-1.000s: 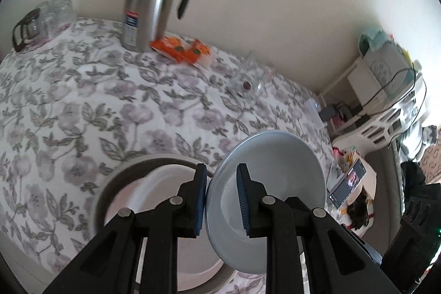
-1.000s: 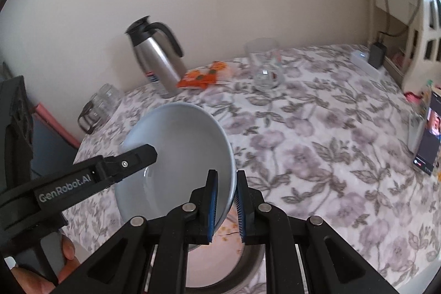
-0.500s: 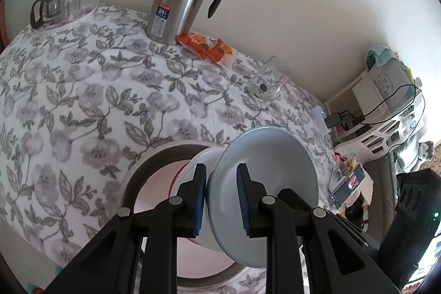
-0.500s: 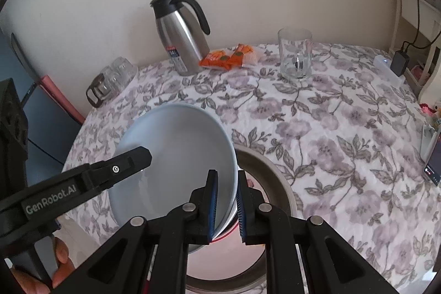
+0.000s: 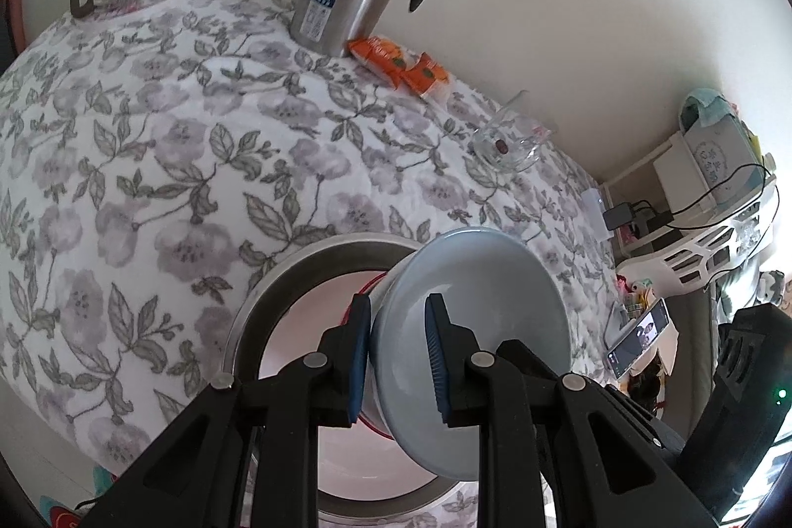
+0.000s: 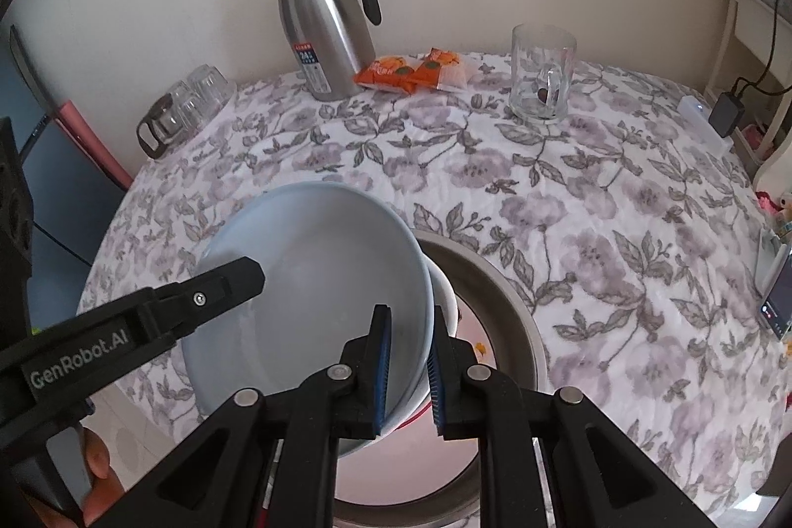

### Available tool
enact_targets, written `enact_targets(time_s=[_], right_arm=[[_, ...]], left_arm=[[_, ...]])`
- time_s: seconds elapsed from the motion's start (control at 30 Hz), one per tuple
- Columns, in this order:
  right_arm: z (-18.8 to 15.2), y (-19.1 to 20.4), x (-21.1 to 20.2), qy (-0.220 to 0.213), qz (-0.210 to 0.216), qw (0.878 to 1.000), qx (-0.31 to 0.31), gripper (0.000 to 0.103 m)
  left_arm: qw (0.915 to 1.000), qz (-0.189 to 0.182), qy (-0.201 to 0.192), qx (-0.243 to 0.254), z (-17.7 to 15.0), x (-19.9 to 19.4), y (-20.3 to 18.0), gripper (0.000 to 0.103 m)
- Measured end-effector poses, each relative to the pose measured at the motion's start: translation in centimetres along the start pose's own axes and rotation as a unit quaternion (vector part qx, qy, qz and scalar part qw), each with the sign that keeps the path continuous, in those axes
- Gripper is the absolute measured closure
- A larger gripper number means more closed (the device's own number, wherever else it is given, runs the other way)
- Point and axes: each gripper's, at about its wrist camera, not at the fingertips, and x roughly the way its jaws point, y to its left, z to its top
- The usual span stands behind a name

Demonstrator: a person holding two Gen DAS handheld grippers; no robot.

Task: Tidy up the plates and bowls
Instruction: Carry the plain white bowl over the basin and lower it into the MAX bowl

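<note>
A pale blue bowl (image 5: 475, 330) (image 6: 317, 280) is held by its rim from both sides, tilted above a large steel basin (image 5: 297, 275) (image 6: 500, 295). My left gripper (image 5: 396, 360) is shut on one rim and my right gripper (image 6: 408, 372) is shut on the opposite rim. Under the blue bowl sits a white bowl with a red rim (image 6: 443, 295), partly hidden, inside the basin. The left gripper's finger (image 6: 218, 290) shows across the bowl in the right wrist view.
On the floral tablecloth (image 6: 594, 206) stand a steel thermos jug (image 6: 321, 33), orange snack packets (image 6: 411, 70), a glass mug (image 6: 542, 72) and a glass teapot with cups (image 6: 183, 107). A phone (image 6: 777, 295) lies at the right edge.
Both grippers have risen and pulled back with the blue bowl, so more of the table shows. The bowl stays gripped over the basin.
</note>
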Motion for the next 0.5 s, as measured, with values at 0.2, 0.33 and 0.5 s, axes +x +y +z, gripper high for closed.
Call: enact_targets(time_s=[0.2, 0.33, 0.5], right_arm=[[-0.04, 0.36, 0.55, 0.002, -0.012, 1.000, -0.011, 0.086], [-0.01, 0.31, 0.45, 0.001, -0.009, 1.000, -0.009, 0.086], [0.21, 0.30, -0.26, -0.014, -0.010, 1.000, -0.011, 0.075]], left_arm=[[1.0000, 0.007, 0.001, 0.001, -0.02, 0.49, 0.19, 0.080], [1.0000, 0.002, 0.000, -0.004, 0.01, 0.56, 0.37, 0.080], [0.9999, 0.008, -0.010, 0.002, 0.09, 0.30, 0.18, 0.080]])
